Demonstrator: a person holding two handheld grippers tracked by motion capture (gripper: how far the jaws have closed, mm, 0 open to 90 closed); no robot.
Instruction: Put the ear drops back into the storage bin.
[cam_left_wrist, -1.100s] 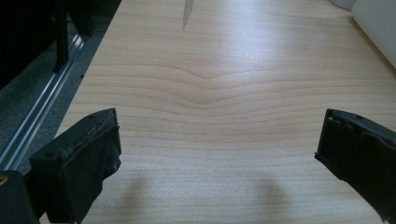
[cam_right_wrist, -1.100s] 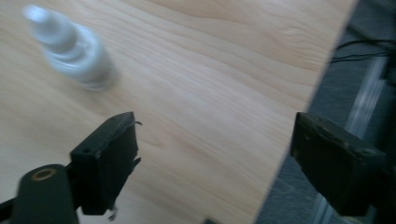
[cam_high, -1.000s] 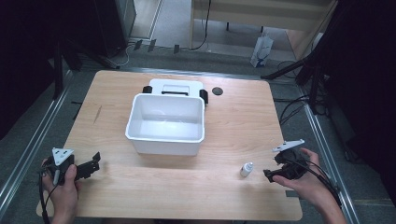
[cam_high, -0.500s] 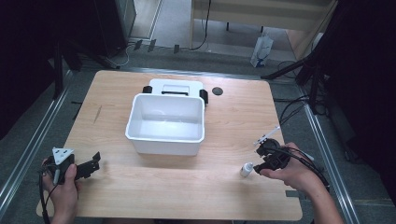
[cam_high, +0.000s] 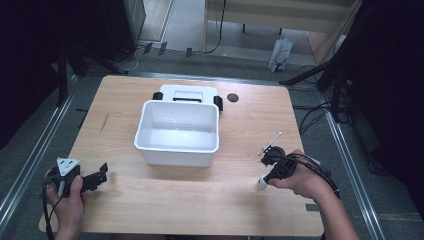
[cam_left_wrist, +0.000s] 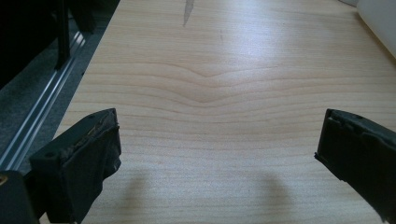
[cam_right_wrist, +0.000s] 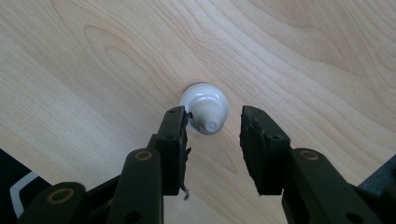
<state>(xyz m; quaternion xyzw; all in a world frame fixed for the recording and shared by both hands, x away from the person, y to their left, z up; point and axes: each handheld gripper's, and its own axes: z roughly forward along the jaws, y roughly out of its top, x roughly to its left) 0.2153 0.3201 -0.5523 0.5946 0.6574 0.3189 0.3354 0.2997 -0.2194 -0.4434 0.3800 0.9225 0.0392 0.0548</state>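
A small white bottle (cam_high: 261, 183) with a ribbed cap stands upright on the wooden table (cam_high: 165, 200) at the front right. My right gripper (cam_high: 265, 177) points down over it. In the right gripper view the bottle (cam_right_wrist: 205, 107) sits between the two black jaws of the right gripper (cam_right_wrist: 214, 122). These jaws have just been closing: the left pad (cam_right_wrist: 176, 128) is at the cap and a gap remains at the right pad (cam_right_wrist: 254, 135). My left gripper (cam_high: 102, 172) rests at the front left, open wide over bare wood, as its own left gripper (cam_left_wrist: 217, 140) view shows.
A white rectangular tub (cam_high: 177, 150) stands mid-table, with a white box (cam_high: 187, 93) with black side handles right behind it. A small black disc (cam_high: 232, 97) lies at the back. Bare wood lies between tub and front edge. Metal rails run along both table sides.
My right gripper has moved left across the table to the bottle and tipped down over it, and its jaws have narrowed around the cap. The left gripper has stayed put.
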